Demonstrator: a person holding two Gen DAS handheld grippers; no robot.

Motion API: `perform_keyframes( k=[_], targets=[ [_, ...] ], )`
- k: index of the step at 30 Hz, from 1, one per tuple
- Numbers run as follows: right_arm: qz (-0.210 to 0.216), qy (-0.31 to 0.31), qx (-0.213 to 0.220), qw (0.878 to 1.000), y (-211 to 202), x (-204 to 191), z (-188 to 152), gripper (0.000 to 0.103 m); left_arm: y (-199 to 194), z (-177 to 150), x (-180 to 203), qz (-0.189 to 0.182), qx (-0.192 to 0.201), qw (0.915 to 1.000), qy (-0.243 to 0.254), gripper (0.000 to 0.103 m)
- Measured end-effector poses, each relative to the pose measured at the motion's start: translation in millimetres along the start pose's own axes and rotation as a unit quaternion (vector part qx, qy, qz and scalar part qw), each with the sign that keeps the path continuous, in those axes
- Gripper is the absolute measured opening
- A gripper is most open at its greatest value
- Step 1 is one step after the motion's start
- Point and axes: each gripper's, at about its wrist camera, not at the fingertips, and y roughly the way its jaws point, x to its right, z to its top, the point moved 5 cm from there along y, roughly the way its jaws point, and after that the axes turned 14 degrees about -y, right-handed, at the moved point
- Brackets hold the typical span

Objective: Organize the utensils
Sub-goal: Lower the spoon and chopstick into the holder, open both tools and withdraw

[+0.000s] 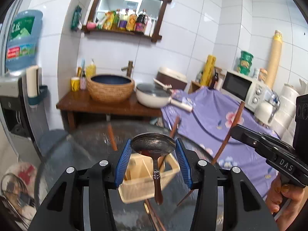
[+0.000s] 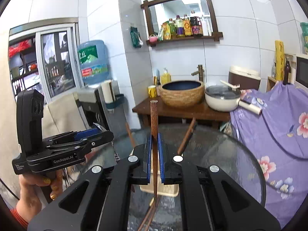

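Observation:
My left gripper [image 1: 153,147] is shut on a metal spoon [image 1: 153,146], gripping its bowl from both sides; the dark wooden handle [image 1: 158,189] hangs down over a pale wooden utensil box [image 1: 134,189] on the round glass table [image 1: 92,154]. My right gripper [image 2: 154,137] is shut on a brown chopstick [image 2: 154,115] that stands nearly upright, its lower end reaching toward the same box [image 2: 167,191]. More chopsticks [image 2: 147,218] lie on the glass near the front. The left gripper also shows in the right wrist view [image 2: 96,132], and the right gripper's side shows in the left wrist view [image 1: 233,130].
Behind the table, a wooden counter [image 2: 173,111] bears a woven basin [image 2: 182,92] and a white pan [image 2: 222,98]. A purple floral cloth [image 2: 269,127] covers furniture at right, with a microwave [image 1: 242,88] behind. A water dispenser [image 2: 92,63] stands at left.

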Motion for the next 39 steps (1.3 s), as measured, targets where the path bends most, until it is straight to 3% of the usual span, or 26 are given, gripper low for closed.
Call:
perform_keyframes(
  k=[5,10,18,25,39],
  targets=[
    [-0.010,0.011,0.029,0.999,3.1,12.9,49.9,0.007,11.7,34.5,4.5,0.027,0.025,0.9993,0.001,0.046],
    [-0.037,0.013,0.041,0.998,21.2,17.0,69.8,0.007,35.3,35.0,-3.3,0.061,0.031,0.9976,0.007,0.046],
    [-0.057,0.027,0.008,0.998,72.6,22.2,11.2,0.007,66.2,-9.4,-31.6,0.091,0.010,0.9957,0.014,0.046],
    [-0.053,0.046,-0.033,0.997,101.7,28.3,-34.9,0.007,86.4,-44.9,-42.2,0.087,-0.028,0.9957,0.016,0.046],
    [-0.061,0.040,-0.050,0.996,112.1,30.5,-57.6,0.008,108.1,-75.4,-48.1,0.095,-0.061,0.9929,0.037,0.046]
  ],
)
